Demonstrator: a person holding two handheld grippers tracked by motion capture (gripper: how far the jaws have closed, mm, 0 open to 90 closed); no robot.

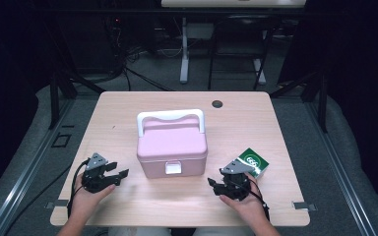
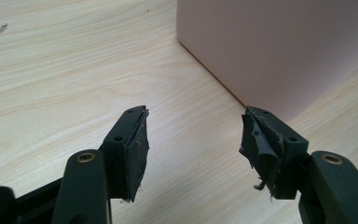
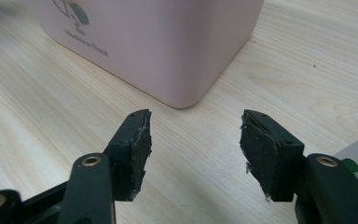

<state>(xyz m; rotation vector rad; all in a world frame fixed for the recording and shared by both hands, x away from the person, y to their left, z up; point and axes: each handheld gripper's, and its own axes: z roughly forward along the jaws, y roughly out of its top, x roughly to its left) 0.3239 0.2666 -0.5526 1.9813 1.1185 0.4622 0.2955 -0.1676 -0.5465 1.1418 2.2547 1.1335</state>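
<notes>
- The pink box (image 1: 172, 148) stood at the desk (image 1: 128, 108) centre, lid closed.
- The left gripper (image 1: 119, 175) hovered near the front left corner, jaws apart, empty.
- The right gripper (image 1: 213, 186) hovered near the front right corner, jaws apart, empty, beside a green carton (image 1: 254, 162).

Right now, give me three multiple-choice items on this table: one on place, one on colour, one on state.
1. Where is the green-and-white carton?
A. left of the pink box
B. right of the pink box
C. on top of the pink box

2. What colour is the handle of the pink box?
A. white
B. black
C. green

3. How are the left tongs?
A. shut on the handle
B. shut on the carton
C. open, holding nothing

Key: 1 B, it lies by the right tongs; 2 A, a white arch over the lid; 3 C, bare table shows between the jaws.
</notes>
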